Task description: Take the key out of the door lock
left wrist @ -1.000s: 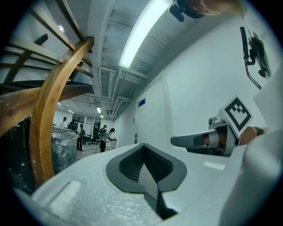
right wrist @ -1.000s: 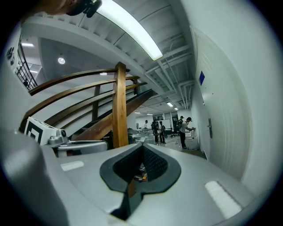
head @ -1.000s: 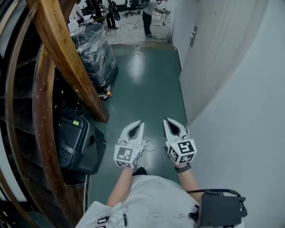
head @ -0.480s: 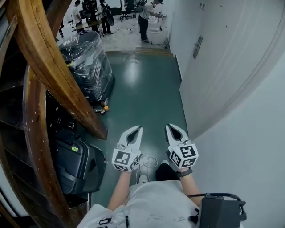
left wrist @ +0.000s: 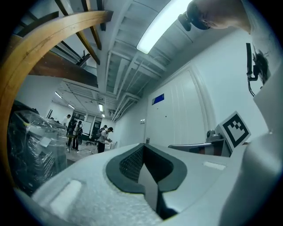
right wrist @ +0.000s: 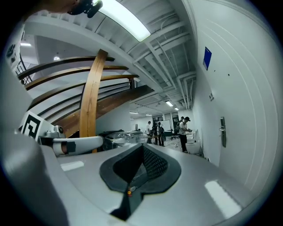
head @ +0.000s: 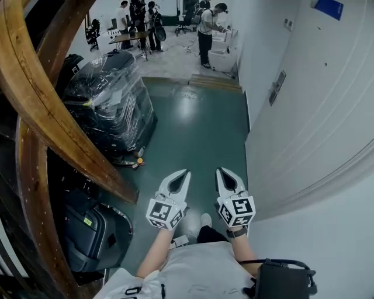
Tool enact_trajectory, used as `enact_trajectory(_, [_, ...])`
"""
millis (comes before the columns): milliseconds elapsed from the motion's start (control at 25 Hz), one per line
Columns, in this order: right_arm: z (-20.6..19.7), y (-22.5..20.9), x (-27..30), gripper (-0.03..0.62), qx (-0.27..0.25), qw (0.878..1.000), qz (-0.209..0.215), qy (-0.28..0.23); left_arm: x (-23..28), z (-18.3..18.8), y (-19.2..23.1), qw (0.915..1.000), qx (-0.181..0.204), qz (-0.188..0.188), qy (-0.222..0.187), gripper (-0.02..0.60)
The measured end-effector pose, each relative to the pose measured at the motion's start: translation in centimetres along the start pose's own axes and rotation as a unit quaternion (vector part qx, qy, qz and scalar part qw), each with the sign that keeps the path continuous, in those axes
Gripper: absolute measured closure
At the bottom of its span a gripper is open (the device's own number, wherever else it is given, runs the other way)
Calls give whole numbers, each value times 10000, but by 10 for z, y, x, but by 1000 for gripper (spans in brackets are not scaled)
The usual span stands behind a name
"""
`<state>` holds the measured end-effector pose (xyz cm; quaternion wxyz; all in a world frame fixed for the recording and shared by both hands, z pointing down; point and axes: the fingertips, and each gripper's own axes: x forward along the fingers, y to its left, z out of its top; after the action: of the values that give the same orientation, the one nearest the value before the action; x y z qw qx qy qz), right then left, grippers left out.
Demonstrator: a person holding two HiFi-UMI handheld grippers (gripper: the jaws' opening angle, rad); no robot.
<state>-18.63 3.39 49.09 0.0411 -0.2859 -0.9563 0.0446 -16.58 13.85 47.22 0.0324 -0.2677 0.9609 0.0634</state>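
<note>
I hold both grippers side by side in front of my chest, over a green floor in a corridor. The left gripper is shut with nothing in it, and so is the right gripper. A white door stands in the wall on my right, with a metal lock plate and handle further along; the same lock plate and handle show in the right gripper view. No key can be made out at this distance. Both grippers are well short of the lock.
Curved wooden stair beams rise on the left. A plastic-wrapped stack and a black case stand beside them. Several people stand by a table and a white bin at the far end. A blue sign hangs above the door.
The head view has tilted up and moved forward along the corridor; the lock plate has drifted right. Both grippers stay shut and keep their place in front of me.
</note>
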Motion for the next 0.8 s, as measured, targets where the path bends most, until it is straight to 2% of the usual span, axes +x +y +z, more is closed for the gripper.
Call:
enact_trajectory(200, [35,-93,56,592,-50,9999,-129,-88,100,8,22,9997,72,237,84,580])
enact_trajectory(320, [65,-139,67,592,-265,9964,-640,-489,138,12,30,9995,68,296,42,580])
enact_trajectory(400, [76,-158,75,592,-311,9942,-792,-651,161,9,37,9996,39,248,141,580])
enact_trajectory(480, [80,-174,87,592,-251,9955,-734,-536,186,10,40,9994,-8,243,246,580])
enact_trajectory(600, [78,-192,117,591,-293,9984,-480,-104,223,14,49,9991,-51,311,295,580])
enact_trajectory(720, [97,-198,154,591,-934,9952,-271,112,263,24,66,9991,-7,214,358,580])
enact_trajectory(800, [106,-202,187,591,-1164,9929,-204,105,290,27,85,9992,104,122,369,580])
